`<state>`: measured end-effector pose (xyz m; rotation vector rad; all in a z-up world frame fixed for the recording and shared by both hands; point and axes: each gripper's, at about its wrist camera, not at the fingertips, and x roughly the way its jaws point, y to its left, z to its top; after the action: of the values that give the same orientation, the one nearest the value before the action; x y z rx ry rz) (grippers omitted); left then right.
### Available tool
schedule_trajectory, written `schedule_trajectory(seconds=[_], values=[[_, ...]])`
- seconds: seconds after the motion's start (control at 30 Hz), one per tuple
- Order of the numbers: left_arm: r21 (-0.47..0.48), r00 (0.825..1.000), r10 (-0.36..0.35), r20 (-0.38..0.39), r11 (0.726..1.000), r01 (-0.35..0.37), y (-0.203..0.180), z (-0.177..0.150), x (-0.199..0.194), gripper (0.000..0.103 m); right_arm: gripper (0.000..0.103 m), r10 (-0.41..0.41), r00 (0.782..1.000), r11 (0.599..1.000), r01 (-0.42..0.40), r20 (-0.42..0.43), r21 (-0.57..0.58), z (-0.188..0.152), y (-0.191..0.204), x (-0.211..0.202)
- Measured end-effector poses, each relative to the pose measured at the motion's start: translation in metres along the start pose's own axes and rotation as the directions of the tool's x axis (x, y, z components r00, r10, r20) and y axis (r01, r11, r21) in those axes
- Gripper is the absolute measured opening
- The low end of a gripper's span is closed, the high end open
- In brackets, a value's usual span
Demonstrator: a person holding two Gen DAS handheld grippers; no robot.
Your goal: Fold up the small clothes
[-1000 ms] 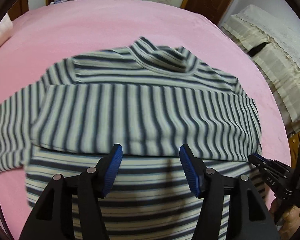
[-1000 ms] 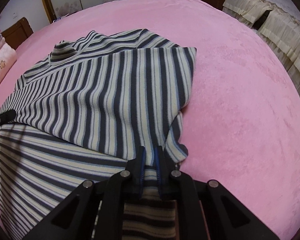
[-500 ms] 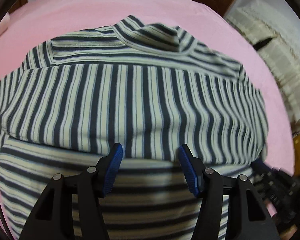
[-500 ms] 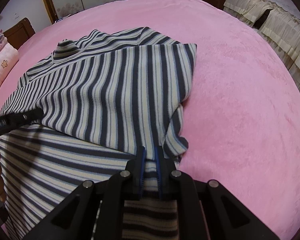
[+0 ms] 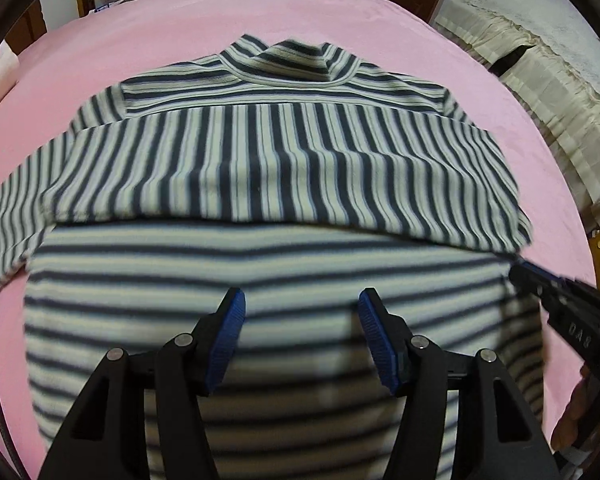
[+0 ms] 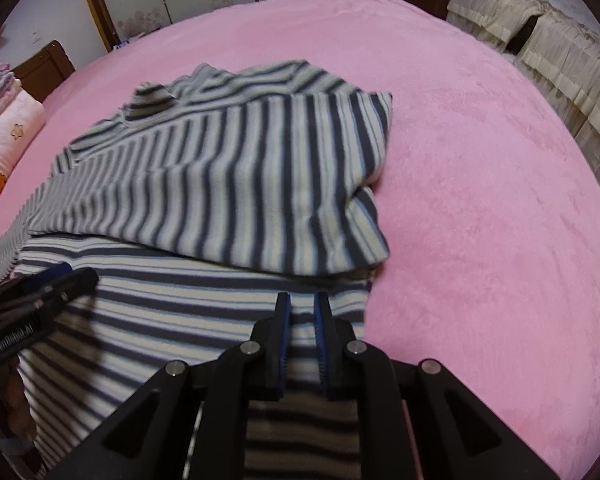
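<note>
Moved since the earlier frames: right gripper has drawn back from the cuff end of the folded sleeve, which it pinched before, and its jaws have just been opening a little; left gripper has backed off from the sleeve's near edge toward the hem.

Item: striped shirt, dark and cream, lying flat on the pink bedspread, collar at the far end, hem nearest both cameras.

Left of the shirt: a pink pillow at the edge of the bedspread; one sleeve still spread out flat past the shirt's left side.

On the shirt: the other sleeve folded across the chest, stripes running crosswise to those of the body, cuff end resting at the shirt's right edge.

Over the shirt's lower body, left part: left gripper, jaws spread wide, nothing between them, only the body cloth seen below.

Over the shirt's lower right edge: right gripper, jaws narrowly parted, the cuff lying free just beyond the tips, only shirt cloth showing through the gap.

Right of the shirt: bare bedspread, then a cream pleated cover well apart.
</note>
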<state>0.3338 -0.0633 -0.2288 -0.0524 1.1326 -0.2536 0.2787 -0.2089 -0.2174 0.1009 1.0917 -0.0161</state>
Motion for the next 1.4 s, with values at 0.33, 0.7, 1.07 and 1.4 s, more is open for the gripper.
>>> schedule_trajectory(seconds=[0.33,0.7,1.07,1.4], values=[[-0.029,1.000,0.009,-0.001,1.000,-0.009,0.023,-0.039,-0.048,0.058,0.012,0.079,0.995,0.996,-0.077,0.055,-0.036,0.049,0.058,0.021],[-0.166,1.000,0.013,-0.015,0.986,-0.016,0.077,-0.053,-0.060,0.058,0.012,0.065,0.998,0.994,-0.065,-0.002,-0.090,0.038,0.103,0.062],[-0.227,0.999,0.043,-0.017,0.973,-0.046,0.112,-0.067,-0.082,0.058,0.012,0.033,0.998,0.990,-0.040,-0.053,-0.138,0.023,0.117,0.053],[-0.286,0.996,0.088,0.024,0.955,-0.078,0.160,-0.074,-0.119,0.058,0.012,0.083,0.993,0.984,-0.095,-0.084,-0.151,0.014,0.161,0.024]])
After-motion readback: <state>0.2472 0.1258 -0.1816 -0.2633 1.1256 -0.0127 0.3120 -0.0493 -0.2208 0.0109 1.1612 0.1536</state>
